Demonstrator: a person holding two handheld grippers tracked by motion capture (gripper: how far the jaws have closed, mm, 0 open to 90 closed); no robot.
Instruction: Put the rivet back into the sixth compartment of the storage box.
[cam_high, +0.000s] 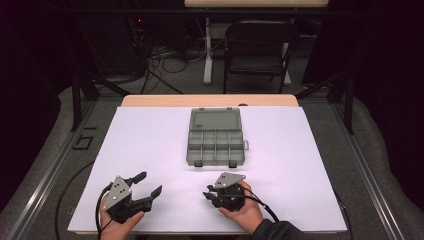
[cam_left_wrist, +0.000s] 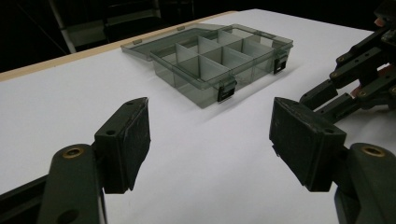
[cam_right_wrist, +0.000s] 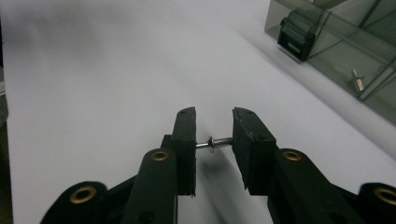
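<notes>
— Right gripper (cam_right_wrist: 214, 140)? Pinching a small metal screw (cam_right_wrist: 215, 142) end to end, low over the white tabletop (cam_high: 150, 150).
— Left gripper (cam_left_wrist: 210, 140)? Spread wide, holding nothing.
— Organizer box (cam_high: 215, 137)? Open, well ahead; contents hard to make out, cut off in the right gripper view.

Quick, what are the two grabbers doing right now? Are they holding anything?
Left gripper: open, jaws wide apart, holding nothing.
Right gripper: closed on a small metal screw, pinched end to end between its jaws.
</notes>
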